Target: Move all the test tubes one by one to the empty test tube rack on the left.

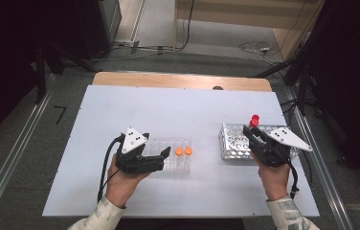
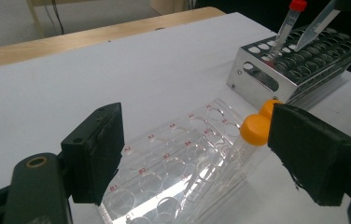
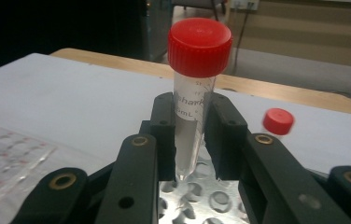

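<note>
My right gripper (image 3: 194, 116) is shut on a clear tube with a red cap (image 3: 200, 46). It holds the tube upright, the pointed tip just above the holes of a metal tube rack (image 3: 201, 196). From above, that tube (image 1: 254, 120) stands over the rack's (image 1: 233, 143) right part. My left gripper (image 2: 197, 126) stands open astride a clear plastic rack (image 2: 173, 172), with a small gap at the right pad. Two orange-capped tubes (image 2: 255, 129) sit in the rack's far end, beside that jaw. In the high view the left gripper (image 1: 164, 155) covers the clear rack's (image 1: 161, 146) left half.
Another red cap (image 3: 278, 121) shows blurred behind the right jaw, over the metal rack. A white sheet (image 1: 168, 110) covers the table, with a bare wooden strip (image 1: 178, 80) at the far edge. Dark stands and cables flank both sides.
</note>
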### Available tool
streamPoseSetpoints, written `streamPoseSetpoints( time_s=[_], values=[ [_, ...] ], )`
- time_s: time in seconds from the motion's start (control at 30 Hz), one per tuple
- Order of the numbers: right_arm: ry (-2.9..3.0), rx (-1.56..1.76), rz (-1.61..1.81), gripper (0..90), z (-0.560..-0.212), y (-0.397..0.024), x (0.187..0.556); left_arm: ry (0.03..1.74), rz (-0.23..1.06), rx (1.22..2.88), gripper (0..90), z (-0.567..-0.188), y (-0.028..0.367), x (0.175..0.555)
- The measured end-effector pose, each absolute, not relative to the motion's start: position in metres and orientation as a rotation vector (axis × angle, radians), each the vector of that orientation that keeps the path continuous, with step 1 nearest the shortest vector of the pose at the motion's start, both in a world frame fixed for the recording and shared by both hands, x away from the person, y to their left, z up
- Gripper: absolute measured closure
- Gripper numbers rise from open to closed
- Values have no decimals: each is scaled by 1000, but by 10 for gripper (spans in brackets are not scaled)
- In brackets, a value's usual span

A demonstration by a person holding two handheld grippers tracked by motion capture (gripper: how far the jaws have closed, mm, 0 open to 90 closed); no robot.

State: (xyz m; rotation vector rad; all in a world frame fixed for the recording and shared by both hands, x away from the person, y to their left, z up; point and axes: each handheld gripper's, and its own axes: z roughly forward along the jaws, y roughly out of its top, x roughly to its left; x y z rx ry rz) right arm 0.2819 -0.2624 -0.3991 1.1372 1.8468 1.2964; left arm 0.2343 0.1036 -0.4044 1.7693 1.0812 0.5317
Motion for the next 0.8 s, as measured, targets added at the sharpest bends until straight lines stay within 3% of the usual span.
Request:
streamPoseSetpoints(
  time_s=[0.43, 0.8],
  values=[
    [2101, 1014, 1336, 718, -417, -225, 252, 1030, 517, 1759, 193, -397, 99, 226],
    [2288, 875, 1311, 718, -438, -189, 233, 906, 464, 1798, 259, -393, 75, 213]
  ],
)
